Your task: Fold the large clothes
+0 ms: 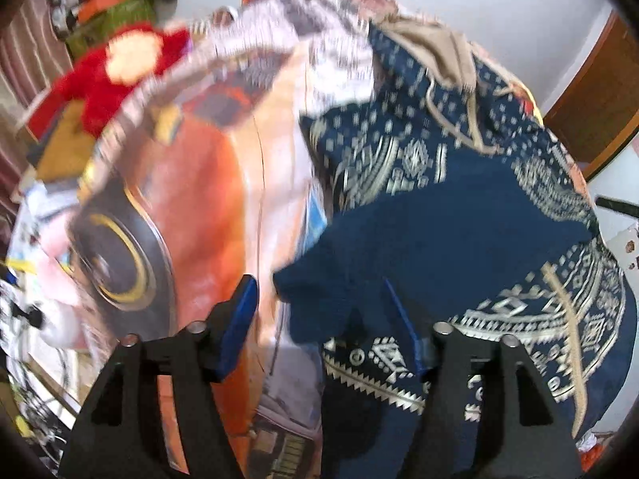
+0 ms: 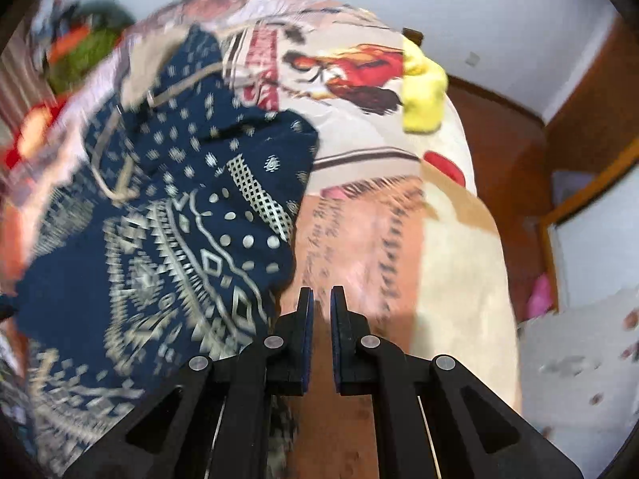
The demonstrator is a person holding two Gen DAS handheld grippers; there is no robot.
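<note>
Left gripper (image 1: 319,307) spread wide above the navy patterned garment (image 1: 459,219), a fold edge between the fingers, untouched. Right gripper (image 2: 321,299) closed, empty, beside that garment on the printed blanket (image 2: 359,239).

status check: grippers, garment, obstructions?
Left gripper open over navy patterned garment, nothing gripped. Right gripper shut, empty. Garment crumpled on printed bedspread. No obstruction visible.

A navy blue garment (image 1: 439,215) printed with cream geometric bands, dots and diamonds lies crumpled on a bed covered by a pictured orange and cream blanket (image 1: 207,183). It is bunched in loose overlapping folds, not flat. A beige drawstring cord (image 2: 120,183) trails across its upper part.
</note>
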